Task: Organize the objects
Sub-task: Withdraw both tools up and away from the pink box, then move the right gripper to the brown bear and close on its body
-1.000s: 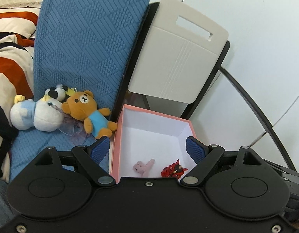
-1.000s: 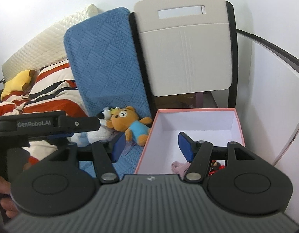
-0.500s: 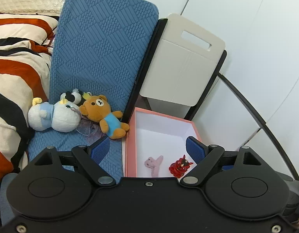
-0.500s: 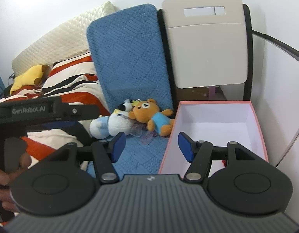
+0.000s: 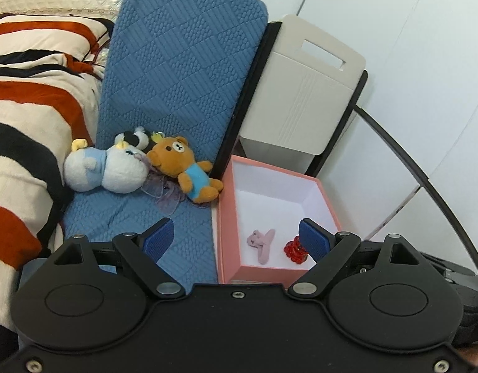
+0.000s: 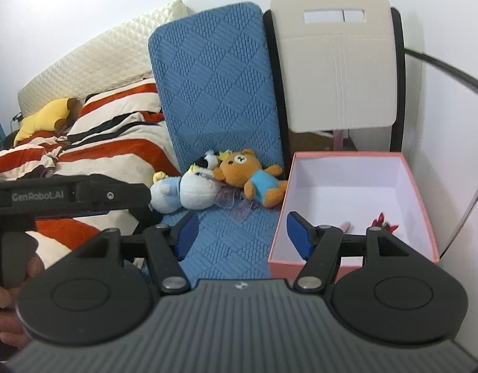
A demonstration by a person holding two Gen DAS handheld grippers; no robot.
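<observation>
Since both cameras have drawn back and swung left over the last second, the toys on the blue mat [image 5: 152, 217] now sit nearer the middle of each view, where the pink box [image 5: 228, 233] filled it before; nothing on the mat or in the box has itself moved; judged from this, a drop-off is finished and the next pick is being lined up. Left gripper [image 5: 235, 236] is spread wide and carries nothing; right gripper [image 6: 242, 233] likewise, hovering over the mat's near edge. Pink toy [image 5: 261, 242] and red toy [image 5: 296, 250] lie on the box floor by its near wall; brown bear [image 5: 186, 168], white-and-blue plush [image 5: 108, 171] and a small black-and-white plush [image 5: 136, 135] lie together at the mat's far edge, just left of the box, outside it. Only legible writing: "GenRobot.AI" on the left tool's body [image 6: 37, 196], seen from the right wrist.
</observation>
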